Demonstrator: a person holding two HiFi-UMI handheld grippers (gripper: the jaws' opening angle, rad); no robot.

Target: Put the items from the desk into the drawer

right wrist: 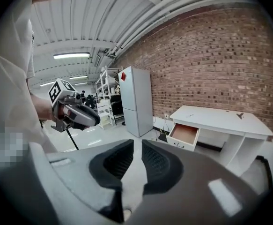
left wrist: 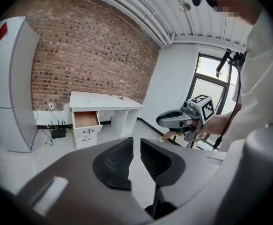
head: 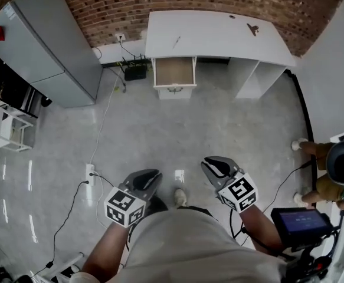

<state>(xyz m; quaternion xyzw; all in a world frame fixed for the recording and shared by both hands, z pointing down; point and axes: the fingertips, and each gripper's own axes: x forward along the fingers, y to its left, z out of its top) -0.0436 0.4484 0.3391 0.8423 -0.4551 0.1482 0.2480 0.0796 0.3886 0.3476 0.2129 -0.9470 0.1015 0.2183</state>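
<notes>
The white desk [head: 219, 37] stands far ahead against the brick wall. Its top drawer [head: 173, 72] is pulled open and looks empty. On the desktop lie a dark small item [head: 253, 28] at the right and a thin pen-like item [head: 176, 41] at the left. My left gripper [head: 155, 174] and right gripper [head: 210, 163] are held close to my body, well short of the desk, both shut with nothing between the jaws. In the left gripper view the desk [left wrist: 103, 100], its drawer [left wrist: 85, 120] and the right gripper [left wrist: 166, 120] show beyond my jaws.
A tall grey fridge [head: 48, 46] stands at the left wall, with white shelving [head: 6, 125] nearer. A power strip [head: 90, 174] and cables lie on the floor at the left. A black router [head: 135, 72] sits beside the drawer. A person [head: 322, 158] and a tablet [head: 301, 221] are at the right.
</notes>
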